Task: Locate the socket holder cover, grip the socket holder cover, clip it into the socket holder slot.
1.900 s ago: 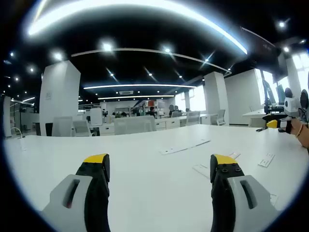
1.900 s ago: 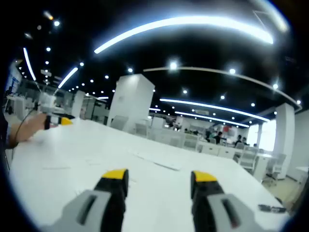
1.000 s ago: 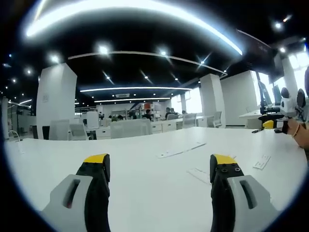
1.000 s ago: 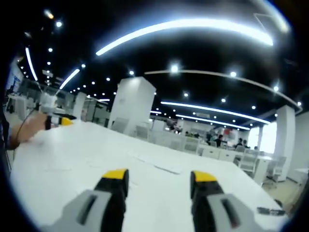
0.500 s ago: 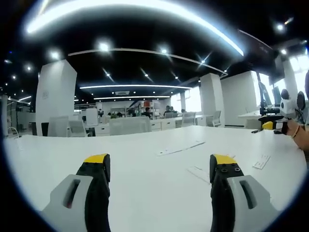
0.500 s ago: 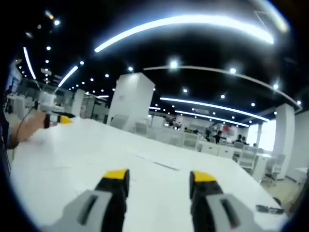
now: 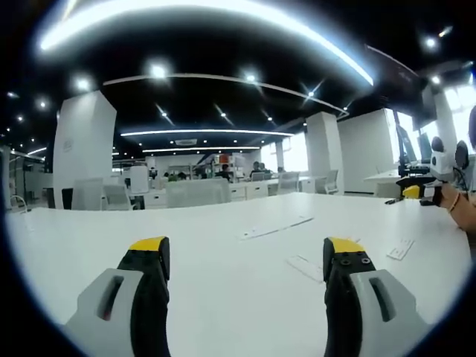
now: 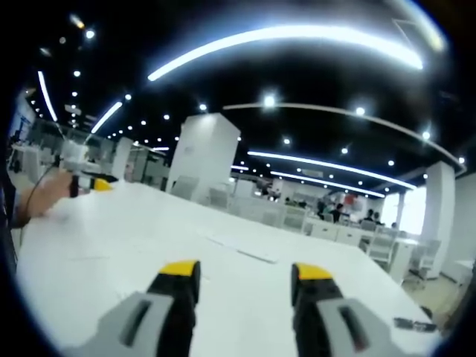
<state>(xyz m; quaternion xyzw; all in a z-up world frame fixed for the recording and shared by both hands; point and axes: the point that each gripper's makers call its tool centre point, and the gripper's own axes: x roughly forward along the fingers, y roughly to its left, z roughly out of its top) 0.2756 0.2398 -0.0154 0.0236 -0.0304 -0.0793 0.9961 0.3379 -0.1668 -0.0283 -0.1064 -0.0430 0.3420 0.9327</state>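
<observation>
- Around us spreads a big open office with strip lights on a dark ceiling, white pillars and rows of chairs; we work at a broad white desk (image 7: 223,253).
- Both tools are empty. Our left gripper (image 7: 245,256) has its jaws spread wide with nothing between the yellow tips, and our right gripper (image 8: 242,277) stands parted the same way over bare desk.
- We judge the step in hand to be locating, as nothing is gripped.
- In the left gripper view several flat white parts lie ahead and to the right: a long narrow strip (image 7: 277,228) farther off, a small flat plate (image 7: 306,267) just beside the right jaw tip, and another small plate (image 7: 402,249) nearer the desk edge.
- At this shallow angle we cannot tell which one is the socket holder cover and which carries the slot; the small flat plate seems the likelier cover.
- To do this well, we should tip a camera down toward the parts before committing.
- The pieces lie flat and thin, so we would approach low, jaws straddling the short width, and close on the edges rather than scrape the desk.
- In the right gripper view the same strip (image 8: 242,251) shows ahead, well apart from the jaws.
</observation>
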